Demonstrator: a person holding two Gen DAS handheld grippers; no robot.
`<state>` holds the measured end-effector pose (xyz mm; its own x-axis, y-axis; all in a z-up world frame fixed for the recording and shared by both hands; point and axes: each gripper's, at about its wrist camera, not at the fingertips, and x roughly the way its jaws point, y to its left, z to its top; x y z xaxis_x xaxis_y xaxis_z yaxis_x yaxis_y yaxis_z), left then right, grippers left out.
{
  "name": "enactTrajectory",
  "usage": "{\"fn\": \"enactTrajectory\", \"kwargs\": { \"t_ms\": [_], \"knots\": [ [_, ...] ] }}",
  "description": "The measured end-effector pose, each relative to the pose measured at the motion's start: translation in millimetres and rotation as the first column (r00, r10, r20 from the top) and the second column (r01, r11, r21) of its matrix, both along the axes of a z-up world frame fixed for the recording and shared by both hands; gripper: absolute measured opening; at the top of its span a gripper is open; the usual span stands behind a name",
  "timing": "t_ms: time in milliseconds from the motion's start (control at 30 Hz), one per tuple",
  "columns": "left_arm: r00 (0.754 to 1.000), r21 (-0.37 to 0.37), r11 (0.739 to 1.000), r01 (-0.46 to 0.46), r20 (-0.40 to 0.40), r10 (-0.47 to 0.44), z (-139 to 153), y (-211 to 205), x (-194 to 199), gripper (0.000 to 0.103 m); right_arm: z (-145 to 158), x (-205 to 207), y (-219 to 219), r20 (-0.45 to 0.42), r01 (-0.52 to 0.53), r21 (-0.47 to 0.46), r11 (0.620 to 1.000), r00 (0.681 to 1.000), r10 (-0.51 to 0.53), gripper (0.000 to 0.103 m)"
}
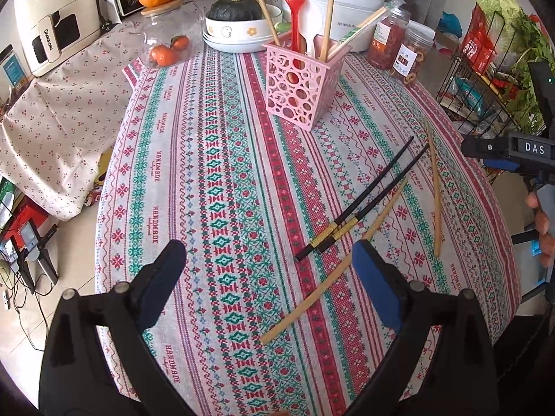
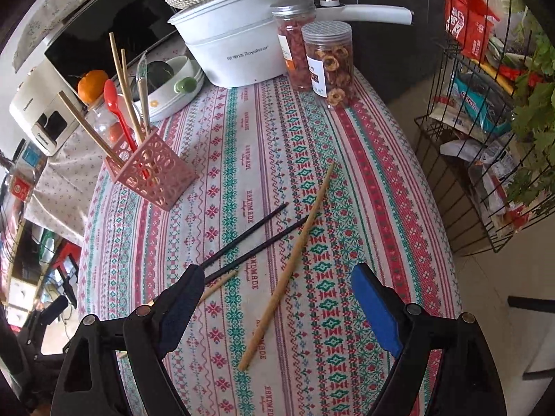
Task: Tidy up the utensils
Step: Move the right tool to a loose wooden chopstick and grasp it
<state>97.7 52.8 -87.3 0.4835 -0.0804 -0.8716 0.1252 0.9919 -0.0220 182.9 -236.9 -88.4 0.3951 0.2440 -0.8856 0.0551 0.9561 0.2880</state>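
Altogether, two black chopsticks (image 1: 364,204) and two bamboo chopsticks (image 2: 288,270) lie loose.

- A round table (image 1: 222,180) wears a striped, cross-stitch-patterned cloth.
- Pale floor tiles (image 2: 492,277) catch soft daylight.
- A black wire rack (image 2: 485,159) stands near the table, stuffed with packets and greens.
- A floral cloth (image 1: 59,118) drapes neighbouring furniture.

We saw bare tablecloth (image 1: 222,187) left of the loose chopsticks, open for a pass. The pink holder (image 1: 300,83) stood ahead, its upright chopsticks and red spoon (image 1: 294,7) crowding its mouth. Behind it the white pot (image 2: 236,45), two jars (image 2: 327,62) and stacked bowls (image 1: 236,31) walled the far edge.
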Motion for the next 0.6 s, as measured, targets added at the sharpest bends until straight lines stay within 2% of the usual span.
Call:
{"fn": "enactTrajectory", "kwargs": {
  "t_ms": [167, 333, 433, 500, 567, 600],
  "knots": [
    [0.999, -0.036, 0.999, -0.015, -0.049, 0.013, -10, 1, 5, 0.096, -29, 18, 0, -0.080, 0.021, -0.057, 0.998, 0.996, -0.026, 0.088],
    [0.998, -0.038, 0.999, -0.002, -0.061, 0.000, -14, -1, 7, 0.096, -46, 37, 0, -0.097, 0.036, -0.126, 0.991, 0.994, -0.048, 0.087],
    [0.998, -0.053, 0.999, 0.004, -0.066, -0.008, -15, 0, 8, 0.096, -52, 45, 0, -0.100, 0.041, -0.145, 0.989, 0.993, -0.056, 0.077],
    [0.998, -0.063, 0.998, 0.008, -0.068, -0.013, -15, 1, 9, 0.096, -58, 50, 0, -0.113, 0.048, -0.144, 0.988, 0.991, -0.065, 0.061],
    [0.998, -0.065, 0.998, 0.014, -0.068, -0.018, -16, 0, 8, 0.096, -58, 53, 1, -0.095, 0.050, -0.165, 0.985, 0.993, -0.067, 0.055],
    [0.998, -0.064, 0.998, 0.017, -0.067, -0.021, -16, 0, 8, 0.096, -59, 55, 2, -0.093, 0.045, -0.178, 0.983, 0.994, -0.062, 0.047]
  ]
}}
